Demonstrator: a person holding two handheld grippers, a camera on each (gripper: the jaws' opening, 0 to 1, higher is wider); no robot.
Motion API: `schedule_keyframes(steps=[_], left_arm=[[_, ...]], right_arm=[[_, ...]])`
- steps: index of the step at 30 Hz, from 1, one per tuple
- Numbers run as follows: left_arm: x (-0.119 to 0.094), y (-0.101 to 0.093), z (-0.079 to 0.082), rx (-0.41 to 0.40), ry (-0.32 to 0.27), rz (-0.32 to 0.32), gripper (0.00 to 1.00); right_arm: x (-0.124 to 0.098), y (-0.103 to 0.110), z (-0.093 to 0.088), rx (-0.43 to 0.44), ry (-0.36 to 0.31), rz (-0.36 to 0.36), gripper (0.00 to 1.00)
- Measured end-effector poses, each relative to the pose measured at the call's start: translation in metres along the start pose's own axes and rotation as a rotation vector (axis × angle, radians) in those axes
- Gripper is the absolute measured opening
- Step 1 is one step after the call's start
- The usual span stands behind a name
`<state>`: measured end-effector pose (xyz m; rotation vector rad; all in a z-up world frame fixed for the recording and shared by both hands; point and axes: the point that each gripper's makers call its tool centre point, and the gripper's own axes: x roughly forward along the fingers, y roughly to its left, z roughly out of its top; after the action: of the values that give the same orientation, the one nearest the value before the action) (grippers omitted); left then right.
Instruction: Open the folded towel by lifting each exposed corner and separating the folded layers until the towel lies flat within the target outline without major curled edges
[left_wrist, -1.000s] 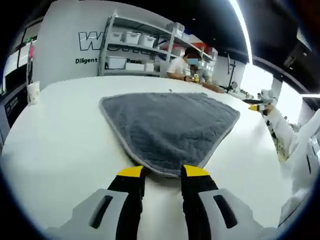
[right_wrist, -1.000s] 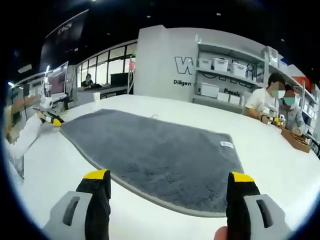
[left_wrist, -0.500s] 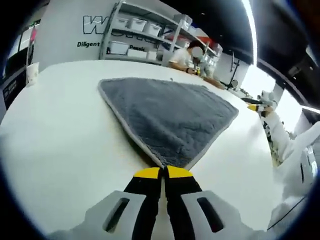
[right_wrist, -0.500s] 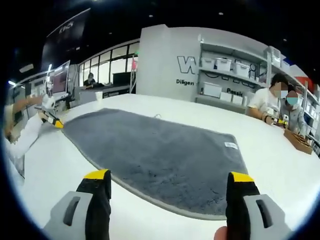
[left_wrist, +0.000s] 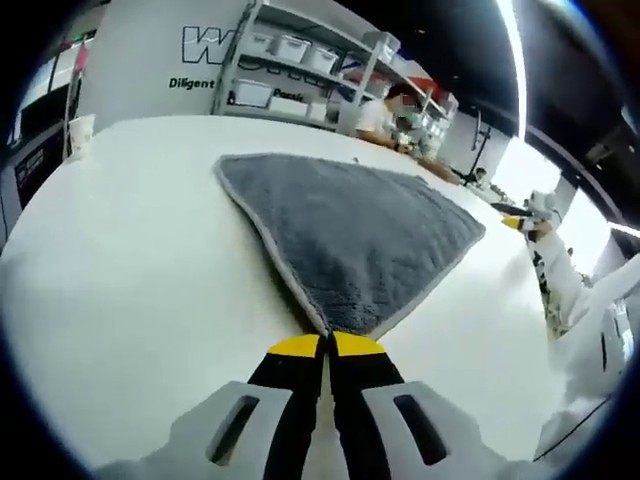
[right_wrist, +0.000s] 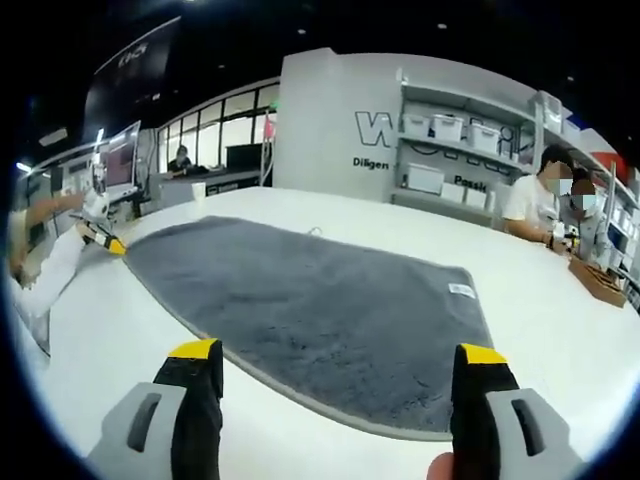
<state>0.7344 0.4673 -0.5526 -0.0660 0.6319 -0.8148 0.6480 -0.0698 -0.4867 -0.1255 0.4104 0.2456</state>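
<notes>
In my left gripper view, my left gripper (left_wrist: 327, 345) is clenched on the nearest corner of the grey towel (left_wrist: 350, 225), which spreads away across the white table (left_wrist: 120, 270) toward its far edge. In my right gripper view, my right gripper (right_wrist: 335, 352) hangs released, jaws wide apart, above the table's near edge, with the towel (right_wrist: 310, 305) lying flat just beyond.

Lighting: bright, even overhead light on my white table (left_wrist: 120, 260); ceiling strip (left_wrist: 518, 60) glares at upper right of my left gripper view. Shadows soft, faint. Fisheye bends edges strongly; background shelves (right_wrist: 450, 150) slightly soft.
</notes>
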Motion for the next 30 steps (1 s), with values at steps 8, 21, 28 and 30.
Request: schedule_keyframes(steps=[8, 21, 28, 30], left_arm=[[-0.020, 0.034, 0.039, 0.066, -0.208, 0.145, 0.39], [-0.007, 0.009, 0.057, 0.186, -0.294, 0.057, 0.92], [-0.004, -0.006, 0.065, 0.214, -0.337, -0.016, 1.00], [-0.003, -0.011, 0.067, 0.231, -0.350, -0.042, 0.99]], right_arm=[[-0.002, -0.003, 0.003, -0.007, -0.014, -0.008, 0.96], [-0.004, -0.001, -0.004, -0.060, -0.016, -0.008, 0.99], [-0.004, -0.004, -0.012, -0.044, -0.031, 0.008, 0.99], [-0.003, -0.007, -0.017, -0.035, -0.035, 0.007, 0.99]])
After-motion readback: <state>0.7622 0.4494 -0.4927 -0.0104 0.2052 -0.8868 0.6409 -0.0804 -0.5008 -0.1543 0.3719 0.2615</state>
